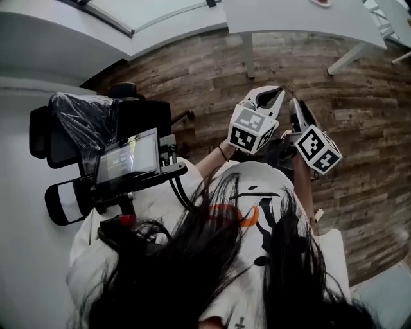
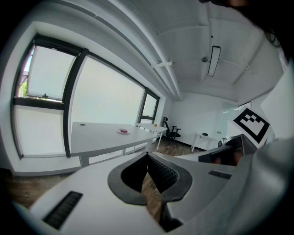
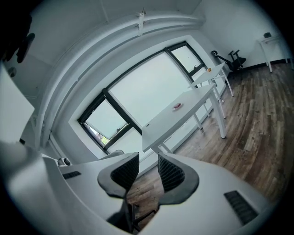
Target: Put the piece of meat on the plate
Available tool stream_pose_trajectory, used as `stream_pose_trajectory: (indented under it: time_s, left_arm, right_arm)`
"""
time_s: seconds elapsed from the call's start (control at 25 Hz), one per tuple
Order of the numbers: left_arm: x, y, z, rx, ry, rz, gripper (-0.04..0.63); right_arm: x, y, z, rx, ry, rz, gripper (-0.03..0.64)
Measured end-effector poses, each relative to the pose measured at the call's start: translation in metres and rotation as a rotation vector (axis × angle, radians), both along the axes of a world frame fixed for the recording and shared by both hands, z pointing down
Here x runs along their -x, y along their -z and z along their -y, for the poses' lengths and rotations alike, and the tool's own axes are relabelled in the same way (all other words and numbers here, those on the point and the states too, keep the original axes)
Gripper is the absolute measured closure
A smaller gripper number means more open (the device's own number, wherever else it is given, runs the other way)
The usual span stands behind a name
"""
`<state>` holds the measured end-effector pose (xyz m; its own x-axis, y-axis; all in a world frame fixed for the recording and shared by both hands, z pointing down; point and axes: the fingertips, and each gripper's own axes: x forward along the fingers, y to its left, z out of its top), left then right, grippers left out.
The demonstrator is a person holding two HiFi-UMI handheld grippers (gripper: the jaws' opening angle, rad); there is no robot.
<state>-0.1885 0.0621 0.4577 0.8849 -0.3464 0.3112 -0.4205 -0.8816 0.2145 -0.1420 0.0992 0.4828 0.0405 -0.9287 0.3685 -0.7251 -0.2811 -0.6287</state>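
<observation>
I hold both grippers side by side in front of me, above the wooden floor (image 1: 359, 128). My left gripper (image 1: 277, 92) is shut, and in its own view the jaw tips of the left gripper (image 2: 147, 155) meet with nothing between them. My right gripper (image 1: 297, 103) is shut too. In the right gripper view, the right gripper (image 3: 148, 158) shows only a slim gap at its tips and holds nothing. A small pink-red object (image 2: 122, 131) lies on the long white table (image 2: 92, 140) ahead. This pink-red object (image 3: 177, 107) is too small to tell meat from plate.
The white table (image 1: 289, 19) stands ahead across the floor, by large windows (image 2: 105, 98). A black office chair (image 1: 70, 128) under plastic and a rig with a screen (image 1: 127, 157) are at my left. Further tables and a chair (image 2: 173, 131) stand at the room's far end.
</observation>
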Motion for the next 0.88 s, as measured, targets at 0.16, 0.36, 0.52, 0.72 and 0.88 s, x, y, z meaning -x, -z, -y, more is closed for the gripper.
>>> stream_pose_trajectory:
  time_s: [0.16, 0.36, 0.52, 0.72, 0.88]
  left_arm:
    - [0.011, -0.007, -0.033, 0.001, -0.020, -0.008, 0.589]
    - [-0.002, -0.009, -0.057, 0.014, -0.097, -0.021, 0.589]
    - [-0.007, -0.003, -0.068, 0.017, -0.139, -0.023, 0.589]
    - [-0.011, -0.004, -0.076, 0.028, -0.164, -0.024, 0.589]
    - [-0.011, -0.006, -0.076, 0.026, -0.172, -0.019, 0.589]
  right_arm:
    - [0.015, -0.007, -0.034, 0.003, -0.009, -0.014, 0.480]
    - [0.009, -0.009, -0.060, 0.011, -0.071, -0.020, 0.480]
    - [0.006, -0.002, -0.070, 0.009, -0.101, -0.035, 0.480]
    - [0.000, 0.000, -0.079, 0.020, -0.128, -0.089, 0.480]
    - [-0.005, 0.002, -0.083, 0.030, -0.150, -0.165, 0.480]
